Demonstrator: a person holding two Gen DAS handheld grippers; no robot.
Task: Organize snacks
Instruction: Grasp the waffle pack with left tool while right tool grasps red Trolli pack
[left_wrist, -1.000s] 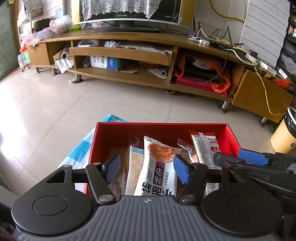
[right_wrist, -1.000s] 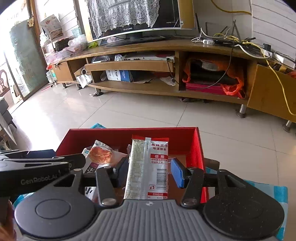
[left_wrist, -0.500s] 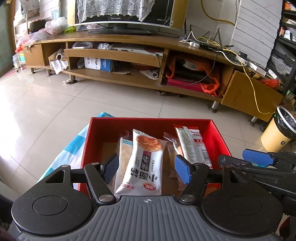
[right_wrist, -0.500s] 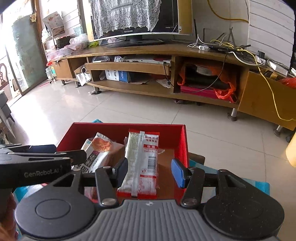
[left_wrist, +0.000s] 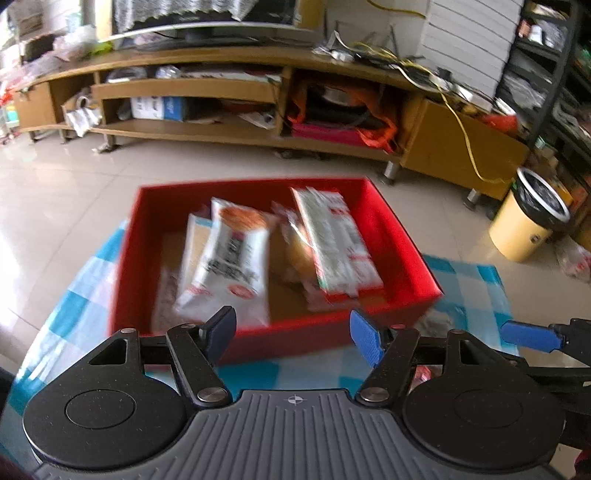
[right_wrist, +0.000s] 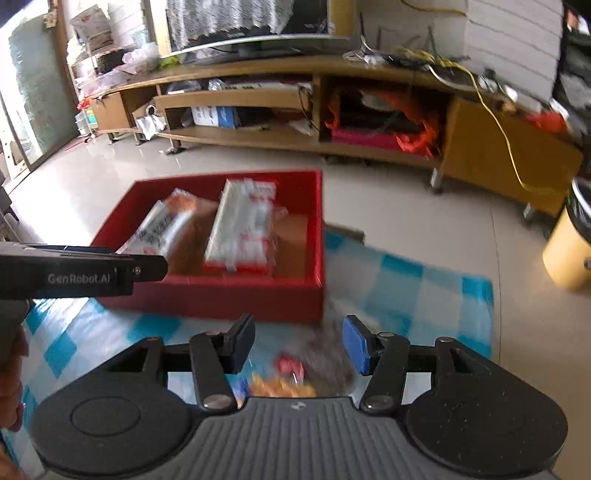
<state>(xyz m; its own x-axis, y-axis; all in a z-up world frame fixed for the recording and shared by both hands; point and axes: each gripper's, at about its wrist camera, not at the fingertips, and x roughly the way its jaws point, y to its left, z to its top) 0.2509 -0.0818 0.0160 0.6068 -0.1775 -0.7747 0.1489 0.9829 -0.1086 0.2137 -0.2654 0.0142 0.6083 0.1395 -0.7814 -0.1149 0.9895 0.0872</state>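
The left gripper (left_wrist: 291, 334) is empty, its jaws just widened, above the cloth's (left_wrist: 85, 280) near edge. The red box (left_wrist: 402, 236) at the cloth's far edge holds the snack packets (left_wrist: 229, 258). The right gripper (right_wrist: 299, 341) is likewise empty, jaws parting.

The left gripper (left_wrist: 293, 332) has a ribbed grey housing with a small crosshair mark at its front edge, flanked by two round black discs. Black linkage arms with silver pivot screws carry its fingers (left_wrist: 364, 339), one with a bright blue pad, the other looking dark. The right gripper (right_wrist: 298, 341) is built alike, with the same grey ribs, black discs and silver screws. White "GenRobot.AI" lettering runs along a black finger's side.
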